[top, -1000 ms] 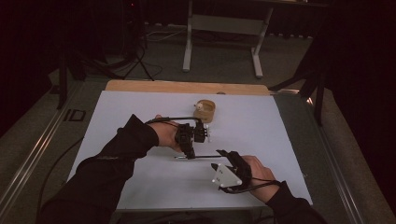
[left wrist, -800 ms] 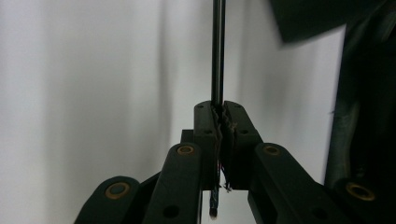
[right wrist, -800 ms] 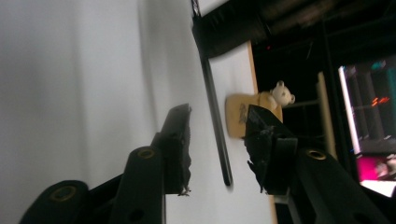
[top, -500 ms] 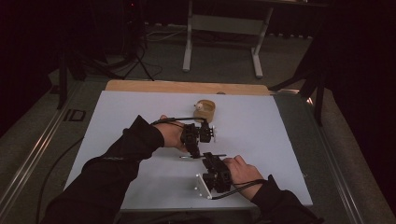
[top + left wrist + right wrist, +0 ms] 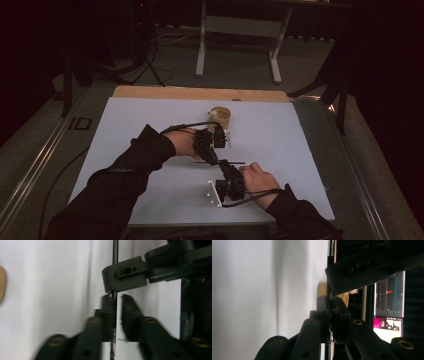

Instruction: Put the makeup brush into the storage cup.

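White desk (image 5: 125, 150) under me, the round wooden bowl (image 5: 220, 116) sitting toward the middle of its far edge, untouched. Now the action: my right gripper (image 5: 331, 302) has swung in from the near right part of the desk to the middle and its jaws have just clamped together on the thin metal rod (image 5: 114, 250), so that end is pinched tight. Meanwhile my left gripper (image 5: 117, 300), parked just on the near side of the bowl, has just eased its jaws apart: the rod runs between them, resting against one pad, with a clear gap to the other. So that's a handover in the making. The rod sits at the desk's middle, between bowl and near edge, and by my reckoning the right side now carries it.
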